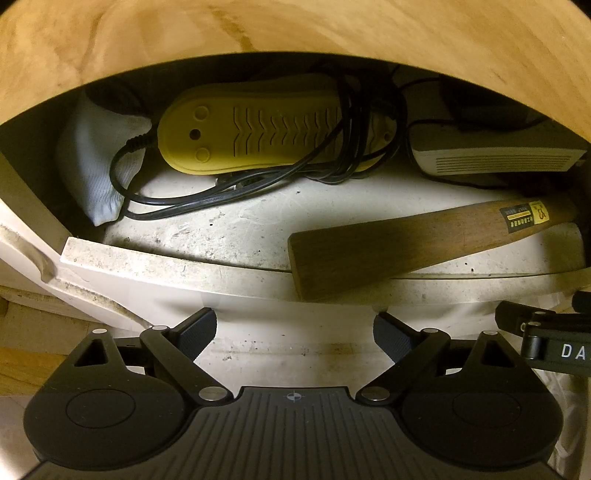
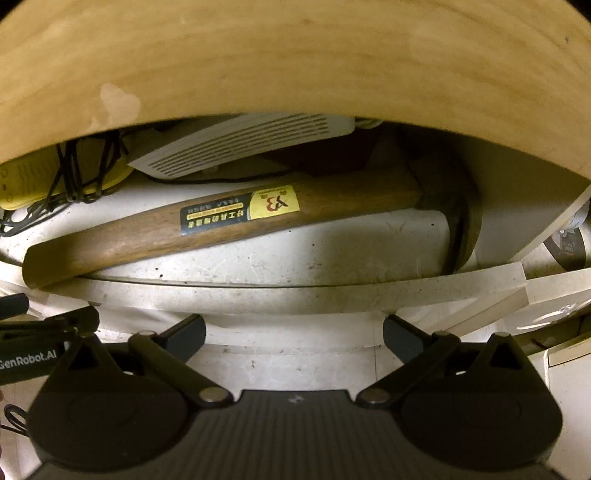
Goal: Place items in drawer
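A white drawer (image 1: 177, 266) (image 2: 258, 291) stands pulled out under a wooden tabletop. Inside lie a wooden-handled hammer (image 1: 406, 243) (image 2: 221, 225) with its handle end resting on the front wall, a yellow vented device (image 1: 258, 125) (image 2: 22, 184) wrapped in black cord, a white vented box (image 1: 495, 155) (image 2: 240, 144) and a grey cloth pouch (image 1: 96, 155). My left gripper (image 1: 294, 334) hangs open before the drawer front, holding nothing. My right gripper (image 2: 294, 338) is open too, just outside the front wall, empty.
The wooden tabletop (image 1: 295, 33) (image 2: 295, 66) overhangs the drawer closely. The drawer's left side (image 1: 33, 254) is chipped. The right gripper's body (image 1: 554, 339) shows at the left view's right edge. White furniture parts (image 2: 554, 295) sit to the right.
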Action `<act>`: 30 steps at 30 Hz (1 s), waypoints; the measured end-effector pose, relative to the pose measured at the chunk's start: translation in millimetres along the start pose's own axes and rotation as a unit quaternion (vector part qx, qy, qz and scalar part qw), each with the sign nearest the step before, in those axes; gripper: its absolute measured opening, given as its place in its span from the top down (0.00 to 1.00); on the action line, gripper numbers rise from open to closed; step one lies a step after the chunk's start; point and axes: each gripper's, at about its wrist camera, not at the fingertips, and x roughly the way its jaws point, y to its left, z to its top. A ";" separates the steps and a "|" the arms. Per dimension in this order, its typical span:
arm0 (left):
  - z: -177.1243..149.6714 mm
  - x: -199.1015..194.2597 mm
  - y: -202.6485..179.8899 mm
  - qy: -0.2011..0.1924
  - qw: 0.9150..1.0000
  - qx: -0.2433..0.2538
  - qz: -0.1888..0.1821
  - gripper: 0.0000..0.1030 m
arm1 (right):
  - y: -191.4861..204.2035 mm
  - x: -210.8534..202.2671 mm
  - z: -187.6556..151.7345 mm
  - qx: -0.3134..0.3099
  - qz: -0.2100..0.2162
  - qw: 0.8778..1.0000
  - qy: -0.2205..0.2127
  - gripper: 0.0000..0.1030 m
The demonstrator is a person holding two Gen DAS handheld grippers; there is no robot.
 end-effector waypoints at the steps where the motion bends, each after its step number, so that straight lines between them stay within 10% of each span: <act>1: -0.4 0.6 -0.6 0.000 1.000 0.000 0.000 0.08 | 3.5 2.7 -0.5 0.000 -0.001 1.000 0.000 0.00; 30: -28.1 -65.6 -11.2 -0.061 0.998 0.006 0.013 0.08 | -25.2 -101.3 -11.1 -0.008 0.007 1.000 -0.022 0.00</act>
